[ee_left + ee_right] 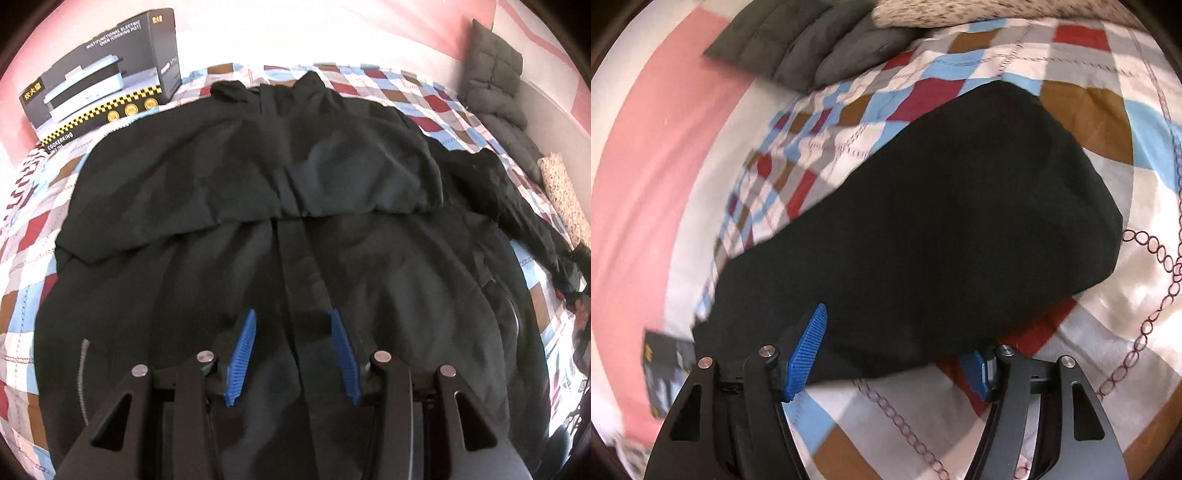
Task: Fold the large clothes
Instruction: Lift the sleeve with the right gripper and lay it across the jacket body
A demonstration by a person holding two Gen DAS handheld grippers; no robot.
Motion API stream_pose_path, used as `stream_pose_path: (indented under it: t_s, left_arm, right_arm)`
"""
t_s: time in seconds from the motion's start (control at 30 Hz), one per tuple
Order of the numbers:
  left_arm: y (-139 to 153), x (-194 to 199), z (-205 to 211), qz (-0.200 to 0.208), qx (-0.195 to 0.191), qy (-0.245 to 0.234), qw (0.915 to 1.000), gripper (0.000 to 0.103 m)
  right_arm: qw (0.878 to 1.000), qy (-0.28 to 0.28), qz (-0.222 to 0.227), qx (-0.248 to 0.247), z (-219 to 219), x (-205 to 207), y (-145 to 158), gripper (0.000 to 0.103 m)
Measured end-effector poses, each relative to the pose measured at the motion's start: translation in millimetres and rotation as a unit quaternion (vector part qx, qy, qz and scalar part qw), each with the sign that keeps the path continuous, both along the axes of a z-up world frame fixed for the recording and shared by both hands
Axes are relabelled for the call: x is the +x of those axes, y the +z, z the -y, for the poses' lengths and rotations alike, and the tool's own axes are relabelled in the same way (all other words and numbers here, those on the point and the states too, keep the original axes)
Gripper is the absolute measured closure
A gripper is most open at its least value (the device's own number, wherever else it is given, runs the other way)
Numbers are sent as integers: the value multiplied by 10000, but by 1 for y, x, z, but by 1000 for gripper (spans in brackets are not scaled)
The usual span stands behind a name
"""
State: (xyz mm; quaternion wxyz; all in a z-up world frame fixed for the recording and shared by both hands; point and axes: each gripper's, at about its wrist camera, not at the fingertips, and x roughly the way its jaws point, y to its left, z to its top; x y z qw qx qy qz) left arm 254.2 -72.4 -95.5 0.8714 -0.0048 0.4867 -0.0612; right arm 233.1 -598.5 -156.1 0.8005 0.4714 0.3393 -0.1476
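A large black jacket [295, 206] lies spread on the patchwork bed cover, collar at the far end, front placket running down the middle. Its right sleeve [524, 214] stretches out to the right. My left gripper [293, 321] is open, hovering over the lower front of the jacket, its blue fingers either side of the placket. In the right wrist view the black sleeve [942, 206] lies on the cover. My right gripper [897, 336] is open; the sleeve's near end lies between its blue fingers and hides most of the right finger.
A black appliance box [99, 74] stands at the bed's far left corner and shows again in the right wrist view [665, 365]. A grey quilted cushion [495, 81] and a speckled pillow [565, 199] lie along the right side. The checked cover [1071, 369] surrounds the jacket.
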Motion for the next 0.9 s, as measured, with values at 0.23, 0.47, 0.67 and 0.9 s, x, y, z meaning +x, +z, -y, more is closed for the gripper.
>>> stream_pose_path:
  t_s: [0.23, 0.47, 0.67, 0.9]
  left_arm:
    - [0, 0, -4, 23, 1, 60, 10000, 58]
    - [6, -3, -36, 66, -53, 456, 9989, 58]
    - [5, -10, -70, 64, -244, 871, 9959, 58]
    - [6, -21, -102, 155, -364, 1153, 9925, 58]
  right_arm:
    - [9987, -450, -116, 218, 21, 8, -4, 55]
    - [9975, -19, 70, -701, 2, 16, 65, 89]
    - [9866, 618, 814, -1275, -44, 30, 152, 90]
    - [9603, 1686, 1542, -1604, -130, 61, 228, 90]
